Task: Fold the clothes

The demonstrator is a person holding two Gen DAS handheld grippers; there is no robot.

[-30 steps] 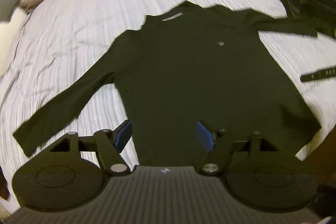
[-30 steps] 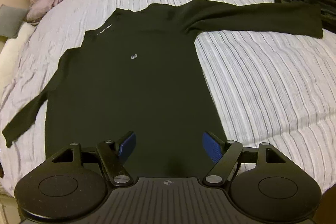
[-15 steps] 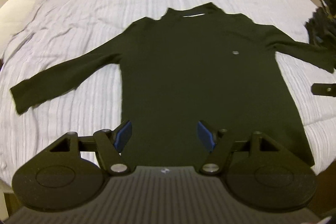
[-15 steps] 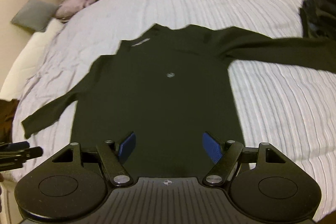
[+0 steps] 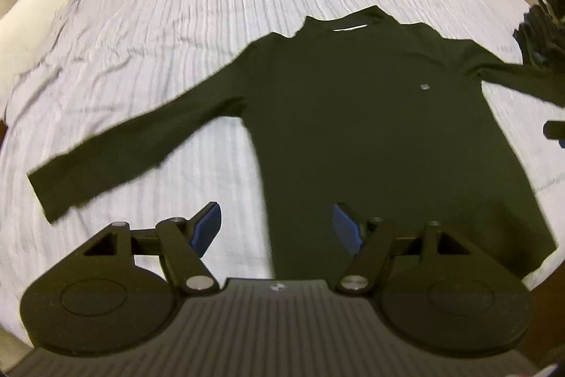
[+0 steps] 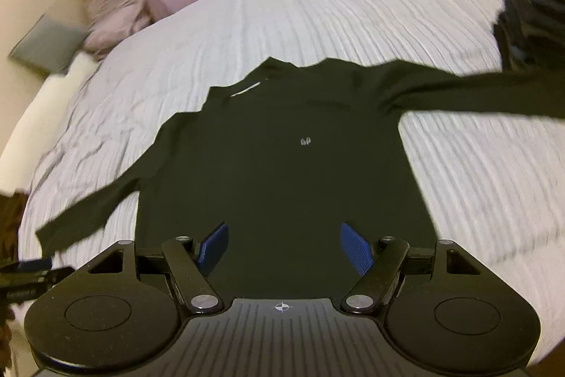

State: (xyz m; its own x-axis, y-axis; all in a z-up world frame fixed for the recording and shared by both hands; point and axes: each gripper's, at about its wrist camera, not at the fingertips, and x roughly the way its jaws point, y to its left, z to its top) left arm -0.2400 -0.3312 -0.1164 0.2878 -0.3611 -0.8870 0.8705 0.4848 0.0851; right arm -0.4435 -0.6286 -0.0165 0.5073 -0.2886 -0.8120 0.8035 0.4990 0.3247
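A bed [image 5: 247, 6] with a ribbed white cover is carrying a dark long-sleeved shirt [image 5: 370, 129], which is lying flat, front up, sleeves spread. A stack of dark clothes [image 6: 529, 6] is sitting at its right edge. The left gripper [image 5: 277, 228] and right gripper [image 6: 282, 244] are hovering above the hem, jaws released, grasping nothing.

Shirt [image 5: 370, 129] flat on bed [image 5: 212, 6], sleeves spread; clothes stack [image 6: 529, 6] right; pillows [image 6: 113, 13] far left

Left gripper [image 5: 277, 227] and right gripper [image 6: 284, 246] (both empty): jaws apart.
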